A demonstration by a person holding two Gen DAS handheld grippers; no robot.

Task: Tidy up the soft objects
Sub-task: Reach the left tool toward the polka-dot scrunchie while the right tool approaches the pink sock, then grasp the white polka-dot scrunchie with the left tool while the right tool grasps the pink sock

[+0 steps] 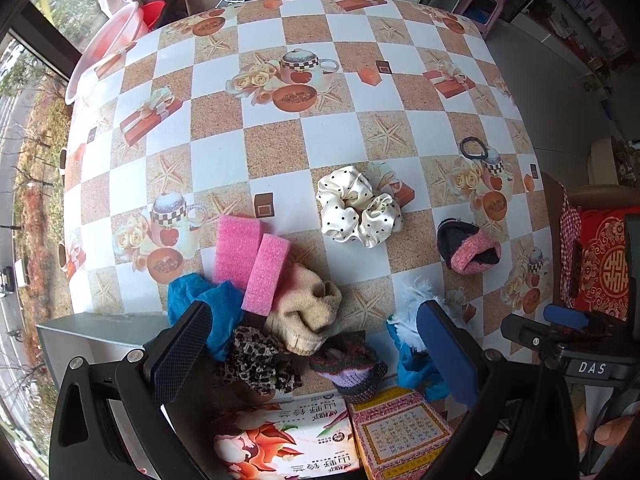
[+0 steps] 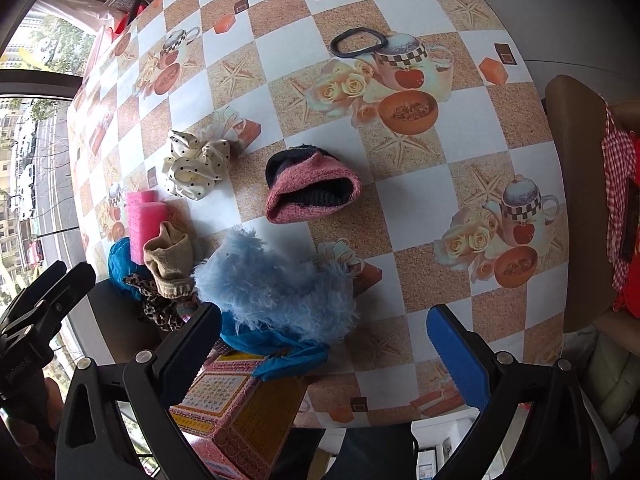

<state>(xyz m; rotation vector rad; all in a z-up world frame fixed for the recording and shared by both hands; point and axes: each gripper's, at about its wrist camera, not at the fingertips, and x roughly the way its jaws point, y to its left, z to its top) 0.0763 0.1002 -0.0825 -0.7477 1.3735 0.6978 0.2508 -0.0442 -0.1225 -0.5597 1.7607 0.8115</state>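
A heap of soft things lies at the table's near edge: two pink sponges (image 1: 252,258), a beige sock (image 1: 308,312), blue cloth (image 1: 192,300), a leopard scrunchie (image 1: 256,360) and a purple knitted piece (image 1: 352,364). My left gripper (image 1: 316,352) hangs open over this heap, holding nothing. Farther out lie a cream polka-dot scrunchie (image 1: 356,206), a pink and black sock (image 2: 312,186) and a black hair tie (image 2: 358,42). A fluffy light-blue piece (image 2: 272,284) lies just ahead of my open right gripper (image 2: 332,340), near its left finger.
A pink patterned box (image 2: 236,412) and a floral box (image 1: 284,444) stand at the near edge under the grippers. A pink basin (image 1: 108,44) sits at the far left corner. A chair with a red cushion (image 1: 608,256) stands at the right. The table's (image 1: 320,120) far half is bare checkered cloth.
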